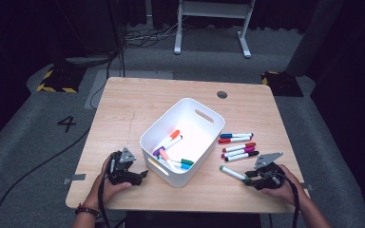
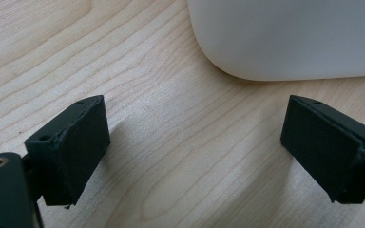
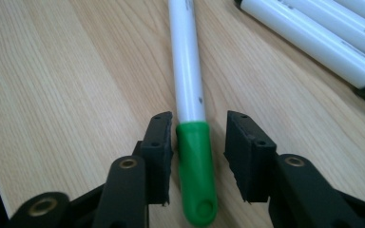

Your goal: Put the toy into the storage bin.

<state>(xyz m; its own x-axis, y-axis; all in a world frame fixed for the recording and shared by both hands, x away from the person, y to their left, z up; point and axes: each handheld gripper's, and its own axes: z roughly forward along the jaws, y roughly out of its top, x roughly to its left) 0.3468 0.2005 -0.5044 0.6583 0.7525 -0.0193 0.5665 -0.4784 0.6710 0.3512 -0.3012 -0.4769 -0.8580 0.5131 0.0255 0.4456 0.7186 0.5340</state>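
A green-capped marker [image 3: 188, 95] lies on the counter [image 1: 123, 104], near right of the white bin [image 1: 204, 111], its cap between the right tongs [image 3: 197, 137], which stand apart, unclenched. Light, stiff and likely slick; best gripped across the barrel. Left tongs [image 2: 195, 142] are wide open, empty.

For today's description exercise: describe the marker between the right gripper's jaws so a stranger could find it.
Start at the white bin mid-table. Right of it lie loose markers; nearest the person's right hand is the green-capped marker. It lies apart from the other markers, between the right gripper jaws.
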